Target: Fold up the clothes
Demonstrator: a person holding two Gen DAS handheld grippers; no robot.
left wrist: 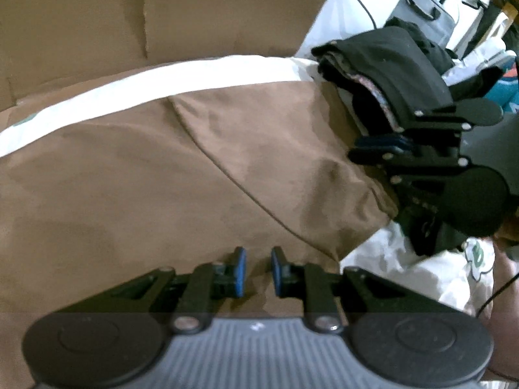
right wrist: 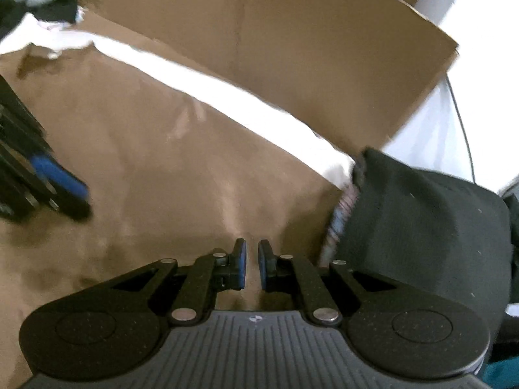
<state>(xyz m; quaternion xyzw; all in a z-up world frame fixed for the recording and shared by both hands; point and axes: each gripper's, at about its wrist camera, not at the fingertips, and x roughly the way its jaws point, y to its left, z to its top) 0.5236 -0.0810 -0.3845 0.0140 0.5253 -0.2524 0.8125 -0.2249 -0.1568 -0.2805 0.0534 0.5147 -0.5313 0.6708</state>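
While my left tongs (left wrist: 258,270) hover just above the brown garment (left wrist: 168,175), their blue pads stand a little apart with nothing between them. My right tongs (right wrist: 252,265) sit low over the same cloth, pads close together but with a narrow gap showing, gripping nothing. The garment lies spread flat across most of the surface, one long seam running slantwise over it. Along its far edge a strip of white sheet (left wrist: 129,87) shows, and behind that stands a cardboard wall (right wrist: 292,42). At the right end of the surface rests a folded black stack (right wrist: 428,227), touching the garment's edge; a patterned layer peeks from its side. From the left camera my right tongs (left wrist: 379,144) appear just beside that stack, at the garment's right edge, seen side-on. From the right camera my left tongs (right wrist: 61,183) come in at the left, low over the cloth. Both views are blurred.
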